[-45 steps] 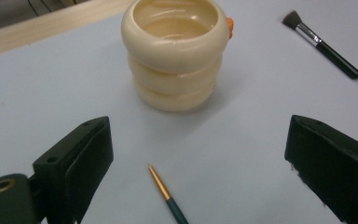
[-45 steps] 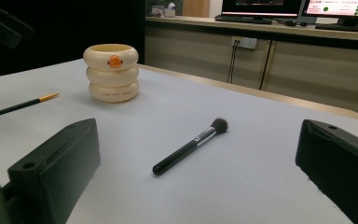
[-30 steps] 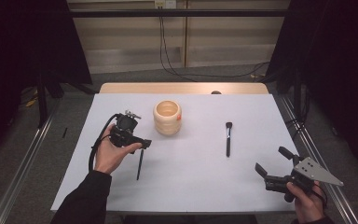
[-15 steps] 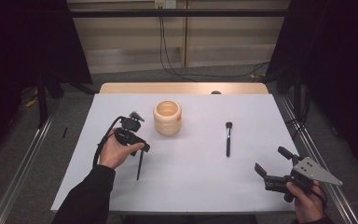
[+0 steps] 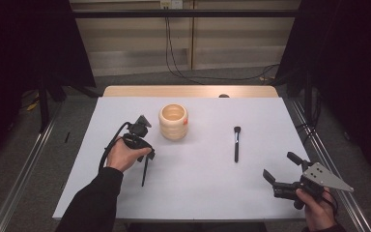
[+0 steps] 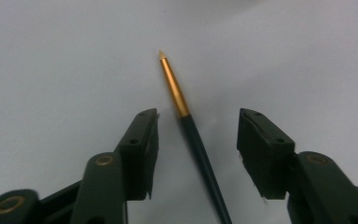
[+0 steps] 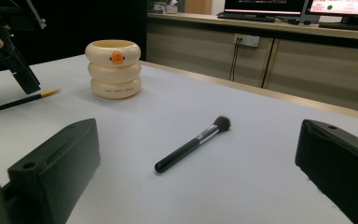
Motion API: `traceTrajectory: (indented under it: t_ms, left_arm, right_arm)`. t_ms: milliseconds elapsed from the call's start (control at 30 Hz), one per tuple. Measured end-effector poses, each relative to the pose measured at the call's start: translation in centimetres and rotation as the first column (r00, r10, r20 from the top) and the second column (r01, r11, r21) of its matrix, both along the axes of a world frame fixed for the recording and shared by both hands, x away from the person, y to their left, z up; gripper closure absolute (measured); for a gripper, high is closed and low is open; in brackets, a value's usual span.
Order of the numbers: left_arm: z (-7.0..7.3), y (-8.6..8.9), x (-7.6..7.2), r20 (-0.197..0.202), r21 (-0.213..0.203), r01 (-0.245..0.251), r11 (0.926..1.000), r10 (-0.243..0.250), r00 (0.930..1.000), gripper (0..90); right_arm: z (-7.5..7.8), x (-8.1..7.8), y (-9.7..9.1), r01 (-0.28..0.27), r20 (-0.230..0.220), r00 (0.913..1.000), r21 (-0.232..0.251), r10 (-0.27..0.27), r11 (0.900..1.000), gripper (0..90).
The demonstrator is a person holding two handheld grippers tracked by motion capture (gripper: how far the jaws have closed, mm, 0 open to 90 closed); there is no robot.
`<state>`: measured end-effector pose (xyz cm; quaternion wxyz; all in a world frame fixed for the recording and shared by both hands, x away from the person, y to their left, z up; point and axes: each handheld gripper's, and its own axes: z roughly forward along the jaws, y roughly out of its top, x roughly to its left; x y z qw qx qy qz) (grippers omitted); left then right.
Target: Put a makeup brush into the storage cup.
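Observation:
A thin brush [image 5: 145, 171] with a dark green handle and a gold tip lies flat on the white table [image 5: 198, 193]. My left gripper [image 5: 146, 155] points down over its upper end. In the left gripper view the brush [image 6: 200, 149] runs between the two jaws of my left gripper [image 6: 198, 116]; the jaws have just been closing, with a gap left on each side. A black makeup brush [image 5: 236, 143] lies at centre right. My right gripper [image 5: 281, 166] hovers open at the near right corner with nothing between its jaws, and its own view faces the makeup brush [image 7: 191, 144].
A cream ribbed cup [image 5: 173, 122] with an orange duck bill stands upright beyond the left hand, also seen as the cup [image 7: 114, 69] in the right gripper view. A wooden strip [image 5: 188, 91] borders the table's far edge. Metal rails run along both sides.
The left hand has sunk a little towards the thin brush, and its jaws stand narrower around it. The right hand and both brushes have not moved.

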<state>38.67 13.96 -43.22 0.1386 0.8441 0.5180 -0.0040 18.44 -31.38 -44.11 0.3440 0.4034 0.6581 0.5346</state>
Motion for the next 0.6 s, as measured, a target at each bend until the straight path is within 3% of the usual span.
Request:
traceTrajectory:
  t_ms: [100,167,233,500,600]
  left_arm:
    - [-0.2,-0.1,0.1,-0.009,0.02,-0.008,0.9998,0.008,0.9999,56.6]
    - [-0.2,-0.3,0.0,0.01,0.015,-0.023,0.9996,0.023,0.9997,62.7]
    - [-0.1,-0.4,0.0,0.004,0.019,-0.004,0.9998,0.004,1.0,66.3]
    - [-1.1,-1.1,0.1,-0.02,0.058,0.014,0.9982,-0.013,0.9997,71.6]
    - [-1.2,-1.2,0.1,-0.008,0.076,0.0,0.9971,0.001,1.0,74.4]
  right_arm:
    - [0.0,-0.1,0.0,-0.008,-0.001,1.0,-0.005,0.008,1.0,0.0]
    - [0.0,0.0,0.0,-0.006,-0.001,1.0,-0.003,0.006,1.0,0.0]
    - [0.0,0.0,0.0,-0.005,-0.002,1.0,-0.002,0.005,1.0,0.0]
    - [0.0,0.0,0.0,0.002,-0.008,1.0,0.004,-0.002,1.0,0.0]
    - [0.0,0.0,0.0,-0.001,-0.008,1.0,0.006,0.001,1.0,0.0]
